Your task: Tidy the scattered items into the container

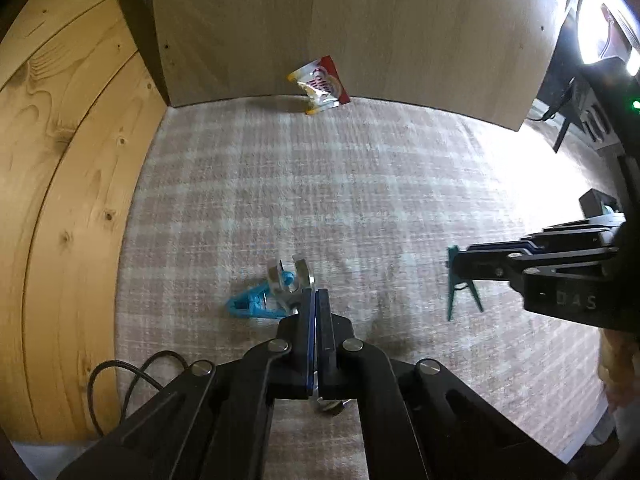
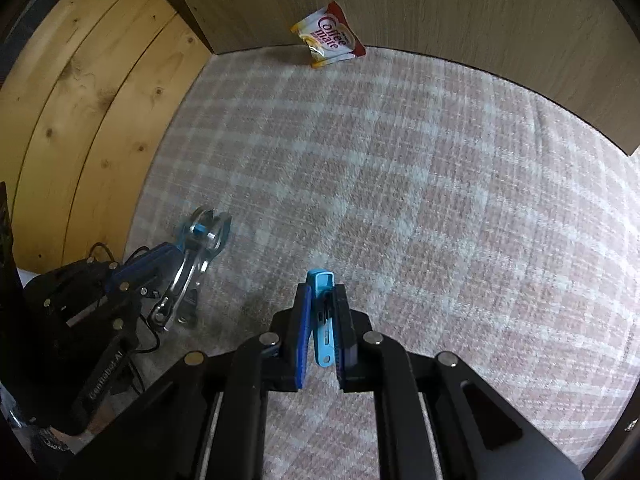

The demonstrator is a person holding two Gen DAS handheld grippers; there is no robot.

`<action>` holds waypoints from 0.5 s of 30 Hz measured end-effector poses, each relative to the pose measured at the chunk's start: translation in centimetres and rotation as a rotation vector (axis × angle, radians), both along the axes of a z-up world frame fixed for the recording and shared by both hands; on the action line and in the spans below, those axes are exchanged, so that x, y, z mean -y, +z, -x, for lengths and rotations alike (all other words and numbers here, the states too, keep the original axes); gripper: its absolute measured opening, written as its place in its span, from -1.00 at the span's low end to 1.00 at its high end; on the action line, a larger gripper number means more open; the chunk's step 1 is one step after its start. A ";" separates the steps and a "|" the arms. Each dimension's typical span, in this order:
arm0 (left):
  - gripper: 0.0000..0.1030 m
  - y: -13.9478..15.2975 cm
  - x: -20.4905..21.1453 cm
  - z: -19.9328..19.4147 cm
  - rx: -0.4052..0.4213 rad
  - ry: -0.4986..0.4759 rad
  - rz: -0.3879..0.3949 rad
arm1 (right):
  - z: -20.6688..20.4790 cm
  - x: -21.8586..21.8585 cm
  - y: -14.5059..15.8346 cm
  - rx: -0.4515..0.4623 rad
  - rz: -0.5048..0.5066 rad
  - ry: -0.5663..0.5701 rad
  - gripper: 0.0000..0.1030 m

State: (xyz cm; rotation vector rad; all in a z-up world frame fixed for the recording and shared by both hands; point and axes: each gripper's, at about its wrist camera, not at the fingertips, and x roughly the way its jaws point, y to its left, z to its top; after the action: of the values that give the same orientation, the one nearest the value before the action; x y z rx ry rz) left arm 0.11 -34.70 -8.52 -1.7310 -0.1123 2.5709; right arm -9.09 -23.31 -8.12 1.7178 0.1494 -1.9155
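pinching blue clip (image 2: 322, 316) between right gripper (image 2: 320, 320) fingers (image 2: 301, 320).

- plaid pink-and-white cloth surface (image 2: 400, 168), bordered by wood panels at the left and far edges
- coffee creamer sachet (image 2: 329, 36) at the far edge, leaning against the back panel
- blue clip (image 1: 250, 304) lying near the left side
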 end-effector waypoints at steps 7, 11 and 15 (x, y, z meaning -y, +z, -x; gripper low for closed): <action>-0.89 0.2 3.6 0.3 0.014 0.097 -0.065 | -0.6 -0.8 -0.4 0.007 -0.007 -0.008 -0.80; -0.37 0.4 4.4 0.4 0.026 0.114 -0.107 | -0.1 -1.8 -1.2 0.009 -0.006 -0.018 -0.80; 0.00 -0.8 2.8 1.2 0.087 0.088 -0.117 | -0.4 -3.3 -0.7 0.014 -0.007 -0.020 -0.80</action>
State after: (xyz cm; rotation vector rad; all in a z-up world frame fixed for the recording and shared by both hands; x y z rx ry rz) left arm -1.11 -37.47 -9.34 -1.8346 -0.3415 2.4911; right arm -8.69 -20.00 -8.79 1.7425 0.1343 -1.9193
